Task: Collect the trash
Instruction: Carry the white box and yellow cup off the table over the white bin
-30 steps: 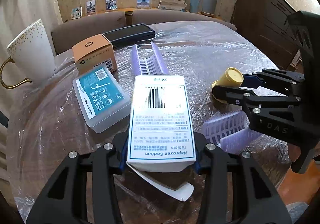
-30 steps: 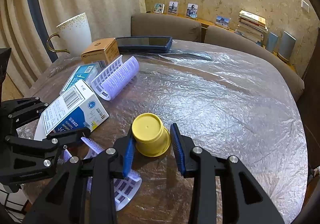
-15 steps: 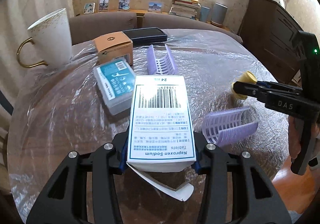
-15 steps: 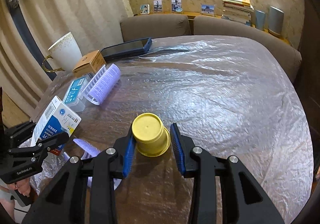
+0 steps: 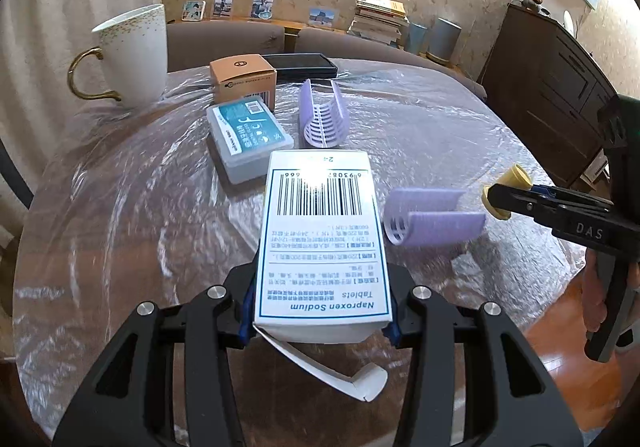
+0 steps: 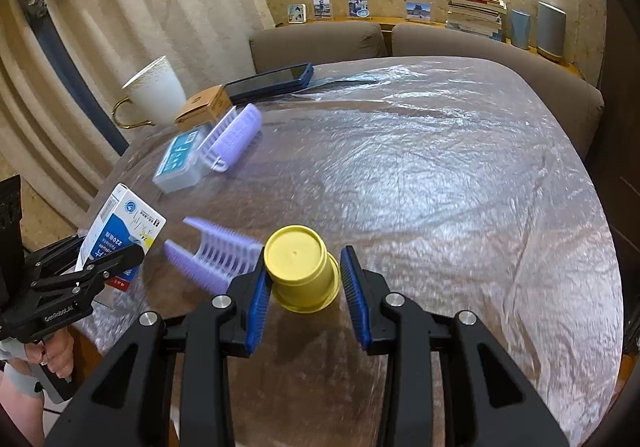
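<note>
My left gripper (image 5: 320, 311) is shut on a white and blue Naproxen Sodium tablet box (image 5: 322, 243), held above the table with its end flap hanging open; the box also shows in the right wrist view (image 6: 120, 235). My right gripper (image 6: 305, 287) is shut on a small yellow cup (image 6: 302, 267), held upside down above the table; the cup also shows at the right of the left wrist view (image 5: 506, 187).
On the plastic-covered round table (image 6: 440, 167) lie two purple hair rollers (image 5: 432, 217) (image 5: 322, 115), a teal floss box (image 5: 248, 135), an orange carton (image 5: 244, 81), a dark phone (image 5: 300, 65) and a white mug (image 5: 134, 55). A dark cabinet (image 5: 560, 87) stands at the right.
Both grippers have lifted and pulled back from the table with the tablet box and the yellow cup. The objects on the table look farther away.
</note>
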The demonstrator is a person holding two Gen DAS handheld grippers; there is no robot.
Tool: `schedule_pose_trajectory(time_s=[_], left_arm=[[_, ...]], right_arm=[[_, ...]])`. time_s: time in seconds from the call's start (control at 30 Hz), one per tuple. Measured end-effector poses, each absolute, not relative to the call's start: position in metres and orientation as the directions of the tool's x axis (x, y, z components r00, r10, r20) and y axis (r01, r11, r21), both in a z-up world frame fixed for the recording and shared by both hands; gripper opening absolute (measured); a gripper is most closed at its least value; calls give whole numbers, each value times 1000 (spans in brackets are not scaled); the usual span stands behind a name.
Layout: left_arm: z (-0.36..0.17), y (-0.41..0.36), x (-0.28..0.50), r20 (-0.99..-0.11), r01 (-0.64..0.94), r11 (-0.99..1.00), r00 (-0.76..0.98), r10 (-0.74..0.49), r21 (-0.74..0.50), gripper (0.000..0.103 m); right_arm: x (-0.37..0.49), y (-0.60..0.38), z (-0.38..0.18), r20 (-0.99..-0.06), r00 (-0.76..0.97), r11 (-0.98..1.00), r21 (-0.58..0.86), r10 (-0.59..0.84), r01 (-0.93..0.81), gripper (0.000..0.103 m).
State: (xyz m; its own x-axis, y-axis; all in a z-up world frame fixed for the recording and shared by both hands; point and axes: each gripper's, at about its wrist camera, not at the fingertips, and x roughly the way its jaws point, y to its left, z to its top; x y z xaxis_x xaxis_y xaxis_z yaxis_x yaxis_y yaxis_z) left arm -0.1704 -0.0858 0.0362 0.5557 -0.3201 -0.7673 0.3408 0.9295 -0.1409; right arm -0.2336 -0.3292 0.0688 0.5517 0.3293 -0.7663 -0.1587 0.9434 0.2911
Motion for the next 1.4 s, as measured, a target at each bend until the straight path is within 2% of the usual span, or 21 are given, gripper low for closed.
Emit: schedule_pose_trajectory(time_s=[0.67,1.4], left_arm=[[50,-85,-245,-759,367,915,544,-357,-167,47],[37,-92,-314,-806,440,883,456,-377,-164,47]], right_arm=[[-309,-315,86,-754,513,912,319,409,-258,35],[-372,-300,60,-805,399,891,330,438,-312,35]])
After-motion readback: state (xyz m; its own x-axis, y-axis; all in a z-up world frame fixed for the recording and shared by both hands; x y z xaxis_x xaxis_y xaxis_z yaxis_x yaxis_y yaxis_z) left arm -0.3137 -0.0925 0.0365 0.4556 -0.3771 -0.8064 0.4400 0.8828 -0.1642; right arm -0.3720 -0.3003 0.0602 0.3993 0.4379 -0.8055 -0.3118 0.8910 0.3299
